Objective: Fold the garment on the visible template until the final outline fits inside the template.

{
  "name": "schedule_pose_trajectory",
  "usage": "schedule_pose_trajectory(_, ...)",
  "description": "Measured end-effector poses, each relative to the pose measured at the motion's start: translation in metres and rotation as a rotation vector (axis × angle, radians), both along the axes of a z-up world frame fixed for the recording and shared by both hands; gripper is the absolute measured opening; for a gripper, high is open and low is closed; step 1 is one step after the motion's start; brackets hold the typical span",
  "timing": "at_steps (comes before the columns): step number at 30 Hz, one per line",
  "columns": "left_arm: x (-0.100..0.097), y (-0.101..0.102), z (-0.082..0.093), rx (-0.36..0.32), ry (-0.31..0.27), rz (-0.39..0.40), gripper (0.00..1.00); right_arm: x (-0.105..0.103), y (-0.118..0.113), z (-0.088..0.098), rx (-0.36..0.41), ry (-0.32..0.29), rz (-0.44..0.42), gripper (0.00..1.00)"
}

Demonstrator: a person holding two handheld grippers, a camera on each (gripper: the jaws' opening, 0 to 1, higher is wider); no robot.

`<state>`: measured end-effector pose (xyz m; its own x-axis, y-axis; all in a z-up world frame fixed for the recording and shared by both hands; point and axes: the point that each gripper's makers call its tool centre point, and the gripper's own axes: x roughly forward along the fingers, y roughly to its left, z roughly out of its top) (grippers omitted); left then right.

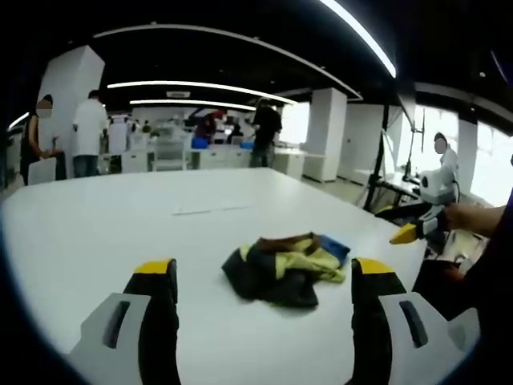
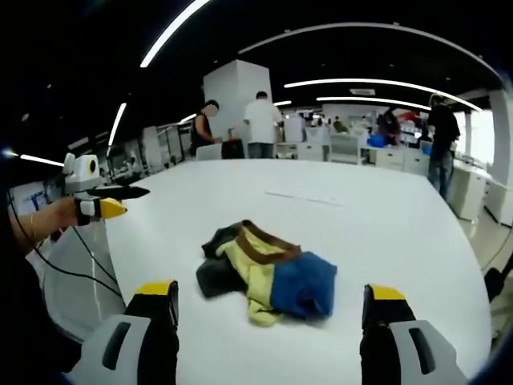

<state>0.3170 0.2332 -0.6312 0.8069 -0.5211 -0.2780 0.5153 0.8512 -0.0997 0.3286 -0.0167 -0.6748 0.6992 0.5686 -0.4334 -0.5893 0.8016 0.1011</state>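
Garment point(image 2: 268, 277) lies crumpled, yellow, blue, brown and black, both hand-held grippers point(image 1: 260, 281) point(image 2: 268, 301) spread wide, holding nothing.

Crumpled garment point(image 2: 264, 277) on white table point(image 2: 401, 233), beyond the wide-spread right claw point(image 2: 271, 309).

both grippers are just hanging in the air, nothing in them. left gripper point(image 1: 263, 277) has its jaws spread wide, and the right gripper point(image 2: 271, 298) is the same, wide apart. a hand point(image 2: 50, 216) holds the left one.
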Motion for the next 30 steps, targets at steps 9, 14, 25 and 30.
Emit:
schedule_pose_trajectory(9,0.006,-0.007,-0.017,0.035,0.039,-0.053,0.73,0.007,0.001,-0.006,-0.002,0.01,0.0,0.83)
schedule_pose_trajectory(14,0.012,-0.01,-0.026,0.055,0.052,-0.07,0.67,0.012,0.002,-0.012,-0.007,0.023,0.005,0.77)
schedule_pose_trajectory(25,0.038,-0.022,-0.045,0.089,0.059,-0.125,0.49,0.031,-0.003,-0.032,-0.086,0.04,0.026,0.52)
schedule_pose_trajectory(30,0.049,-0.03,-0.058,0.099,0.082,-0.139,0.45,0.039,0.0,-0.04,-0.095,0.049,0.042,0.44)
